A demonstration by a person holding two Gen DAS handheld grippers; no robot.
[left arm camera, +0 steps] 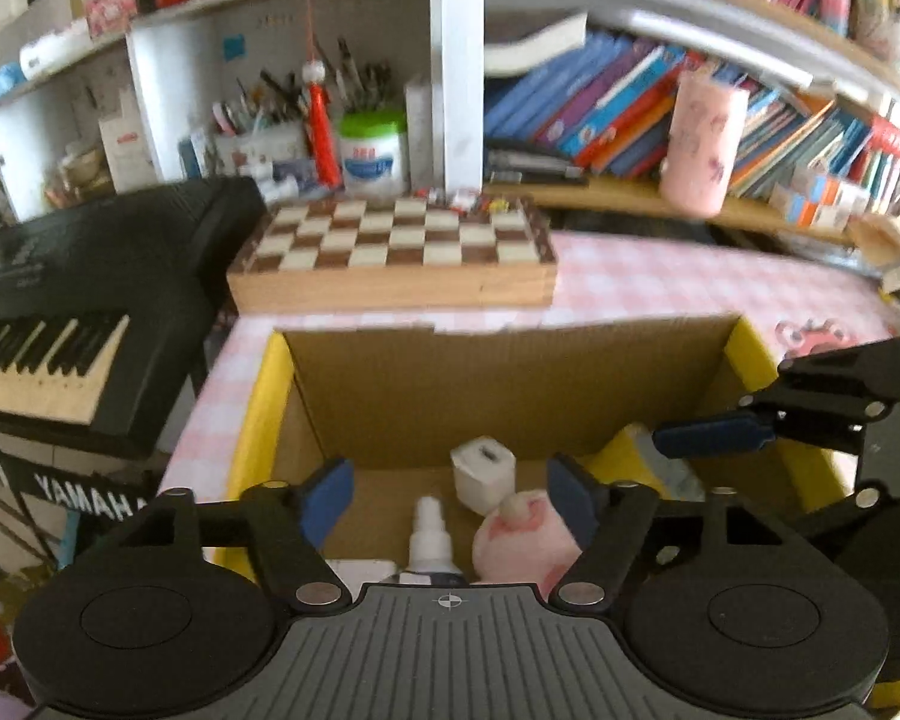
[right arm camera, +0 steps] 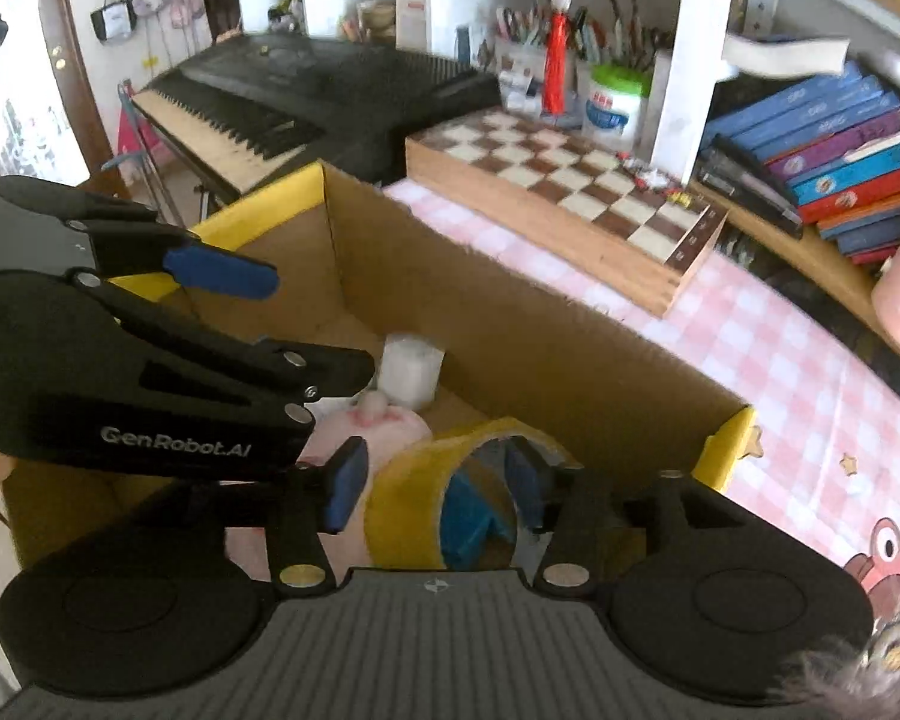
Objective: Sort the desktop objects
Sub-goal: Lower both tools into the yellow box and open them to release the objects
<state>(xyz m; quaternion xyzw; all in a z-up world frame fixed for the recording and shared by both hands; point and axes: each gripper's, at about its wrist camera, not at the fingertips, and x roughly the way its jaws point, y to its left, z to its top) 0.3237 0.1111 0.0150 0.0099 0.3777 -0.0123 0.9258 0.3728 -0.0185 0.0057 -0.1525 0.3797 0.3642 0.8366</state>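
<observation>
A cardboard box (left arm camera: 510, 384) with yellow flaps sits on the pink checked desk. Inside lie a white charger block (left arm camera: 483, 474), a white spray bottle (left arm camera: 429, 534), a pink plush toy (left arm camera: 525, 543) and a yellow tape roll (left arm camera: 648, 456). My left gripper (left arm camera: 453, 504) is open above the box, empty, over the bottle and plush. My right gripper (right arm camera: 435, 489) is open around the near wall of the yellow tape roll (right arm camera: 414, 492), one finger outside, one inside the hole. The box (right arm camera: 510, 312), charger (right arm camera: 411, 369) and plush (right arm camera: 378, 426) show in the right wrist view too.
A wooden chessboard (left arm camera: 396, 246) lies behind the box. A black Yamaha keyboard (left arm camera: 72, 300) stands at the left. Shelves hold books (left arm camera: 630, 114), a pen holder, a green-lidded jar (left arm camera: 373, 153) and a pink cup (left arm camera: 705, 141). Pink checked tablecloth (right arm camera: 780, 372) extends to the right.
</observation>
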